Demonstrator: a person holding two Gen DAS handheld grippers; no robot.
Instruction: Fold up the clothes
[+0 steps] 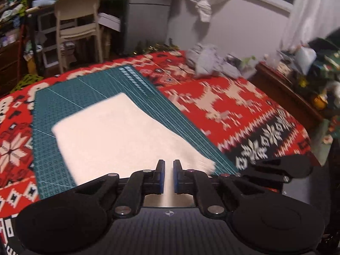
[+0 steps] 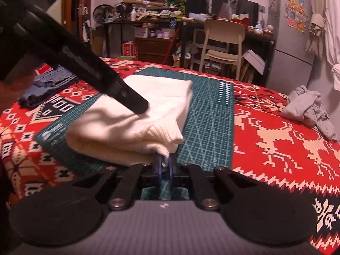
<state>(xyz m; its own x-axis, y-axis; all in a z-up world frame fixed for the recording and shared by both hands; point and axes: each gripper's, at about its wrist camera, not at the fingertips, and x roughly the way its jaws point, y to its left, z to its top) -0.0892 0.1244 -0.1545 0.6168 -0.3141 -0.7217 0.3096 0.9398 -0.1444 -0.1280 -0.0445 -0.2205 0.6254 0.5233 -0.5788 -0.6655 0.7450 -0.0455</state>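
A folded white knit sweater (image 1: 119, 136) (image 2: 136, 123) lies on a green cutting mat (image 1: 63, 106) (image 2: 210, 114). My right gripper (image 2: 164, 164) is at the sweater's near corner, shut on the ribbed hem with cloth pinched between its blue pads. My left gripper (image 1: 169, 170) is over the sweater's top layer, its pads nearly together with only a thin slit and nothing between them. In the right wrist view the left gripper (image 2: 139, 106) comes down from the upper left and its tip rests on the middle of the sweater. Part of the right gripper's body (image 1: 278, 167) shows at the mat's right edge.
The mat sits on a red patterned tablecloth (image 1: 233, 106) (image 2: 276, 138). A crumpled grey garment (image 1: 208, 61) (image 2: 306, 108) lies at the far side. Folded blue clothes (image 2: 42, 87) sit at the left. A cream chair (image 1: 76, 27) (image 2: 223, 40) and cluttered shelves stand beyond the table.
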